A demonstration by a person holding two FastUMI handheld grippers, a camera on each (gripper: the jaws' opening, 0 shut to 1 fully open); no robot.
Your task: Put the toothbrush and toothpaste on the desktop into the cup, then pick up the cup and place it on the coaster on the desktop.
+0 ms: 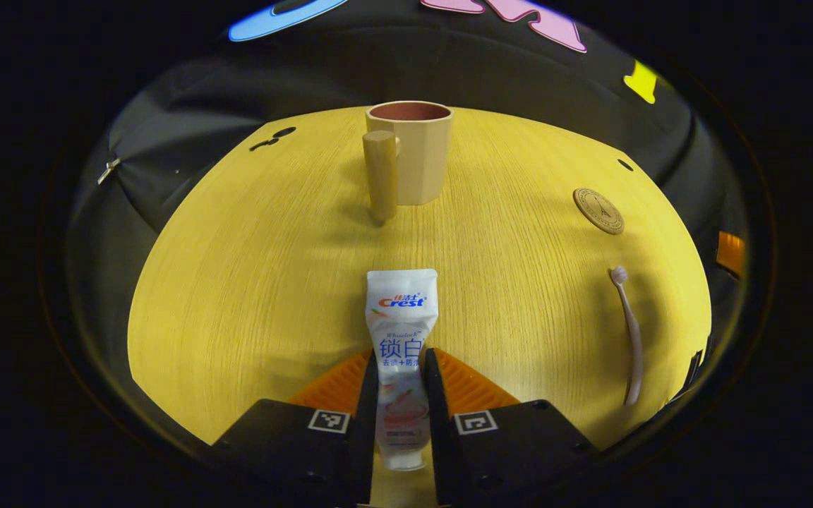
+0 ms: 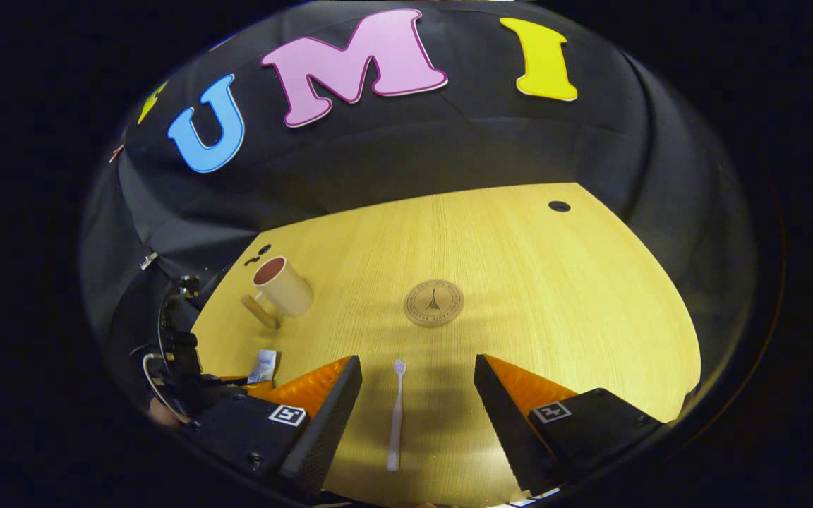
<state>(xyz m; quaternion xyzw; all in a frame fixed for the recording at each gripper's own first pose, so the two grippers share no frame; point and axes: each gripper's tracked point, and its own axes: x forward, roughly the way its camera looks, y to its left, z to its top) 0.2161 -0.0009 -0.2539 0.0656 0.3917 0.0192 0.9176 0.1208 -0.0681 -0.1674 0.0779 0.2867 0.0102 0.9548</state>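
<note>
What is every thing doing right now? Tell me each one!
toothpaste: gripped between the left gripper's fingers, cap end toward the camera.
left gripper: shut on the toothpaste.
toothbrush: lying flat on the table, untouched.
right gripper: open, straddling the toothbrush.
cup: upright, empty.
coaster: flat, bare.

On the desktop (image 2: 590, 296): one cup (image 1: 413, 152), one toothpaste tube (image 1: 401, 331), one toothbrush (image 2: 396, 416), one round coaster (image 2: 434, 303). Two grippers, left gripper (image 1: 401, 374) and right gripper (image 2: 417, 384). Dark holes in the far desktop: perhaps three.
</note>
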